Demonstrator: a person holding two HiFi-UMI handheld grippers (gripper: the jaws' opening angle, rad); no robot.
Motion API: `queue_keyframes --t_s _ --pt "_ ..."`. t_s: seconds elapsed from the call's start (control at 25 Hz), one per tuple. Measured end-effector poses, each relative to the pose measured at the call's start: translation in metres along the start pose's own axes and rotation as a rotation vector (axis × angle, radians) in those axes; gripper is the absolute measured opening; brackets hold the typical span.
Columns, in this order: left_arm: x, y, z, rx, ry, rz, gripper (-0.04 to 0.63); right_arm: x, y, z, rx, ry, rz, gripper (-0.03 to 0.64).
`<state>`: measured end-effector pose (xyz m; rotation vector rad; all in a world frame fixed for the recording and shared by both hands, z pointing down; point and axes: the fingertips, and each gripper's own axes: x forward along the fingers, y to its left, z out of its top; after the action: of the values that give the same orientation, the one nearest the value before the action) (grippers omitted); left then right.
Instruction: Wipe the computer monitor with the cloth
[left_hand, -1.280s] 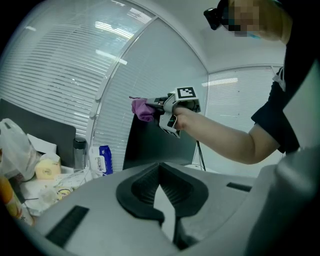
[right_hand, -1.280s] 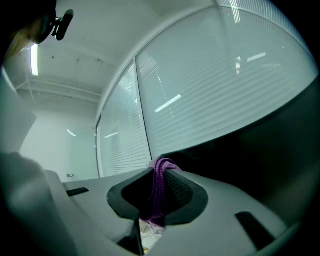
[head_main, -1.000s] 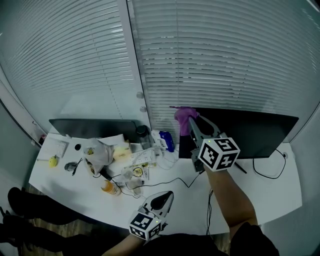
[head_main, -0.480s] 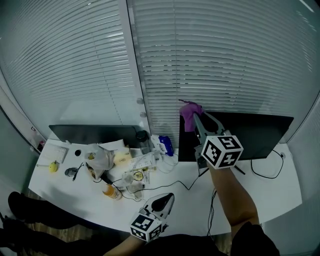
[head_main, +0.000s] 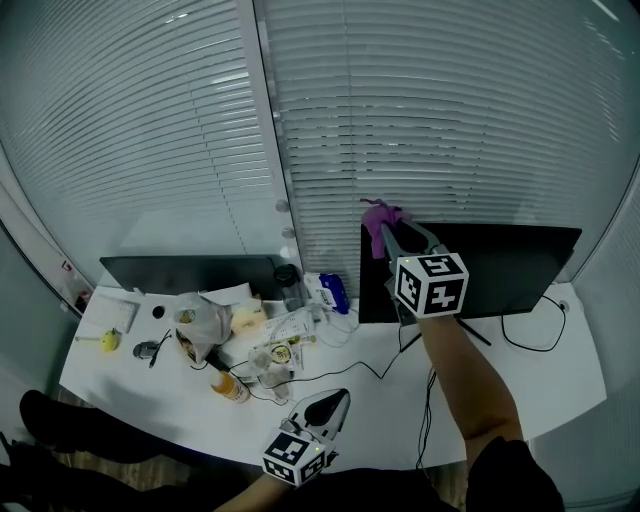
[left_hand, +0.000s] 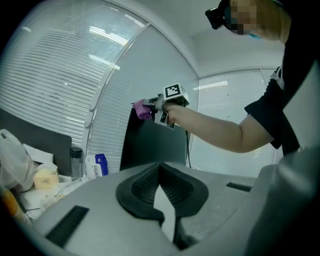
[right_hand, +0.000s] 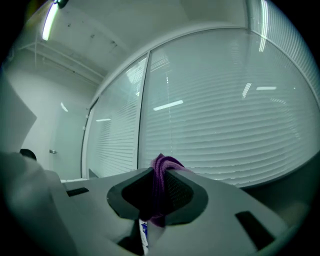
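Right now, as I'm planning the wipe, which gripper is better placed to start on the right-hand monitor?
The right. The right gripper is shut on the purple cloth at the top left corner of the monitor. The left gripper is shut on nothing, down by the desk.

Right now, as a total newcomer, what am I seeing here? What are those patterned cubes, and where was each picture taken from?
No robot: a person holds a two-fingered tool in each hand; the cubes are part of them. One picture comes from a camera on the person's head, looking down at a white desk. The other two come from cameras on the tools, looking along their fingers. The right gripper is raised at the dark monitor's top left corner, fingers shut on a purple cloth. The left gripper is low by the desk's front edge, fingers together, empty. A second monitor, a plastic bag and an orange bottle sit further left.
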<state>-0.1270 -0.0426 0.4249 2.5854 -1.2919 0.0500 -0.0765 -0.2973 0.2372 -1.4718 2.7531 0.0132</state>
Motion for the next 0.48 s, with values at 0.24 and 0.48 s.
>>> queue_keyframes --t_s 0.24,0.48 --pt "-0.015 0.004 -0.002 0.003 -0.006 -0.005 0.005 0.003 -0.002 -0.008 -0.069 0.063 -0.059 0.077" --pt "-0.023 0.000 -0.003 0.019 0.001 -0.054 0.005 -0.001 -0.010 -0.012 -0.075 0.097 -0.113 0.077"
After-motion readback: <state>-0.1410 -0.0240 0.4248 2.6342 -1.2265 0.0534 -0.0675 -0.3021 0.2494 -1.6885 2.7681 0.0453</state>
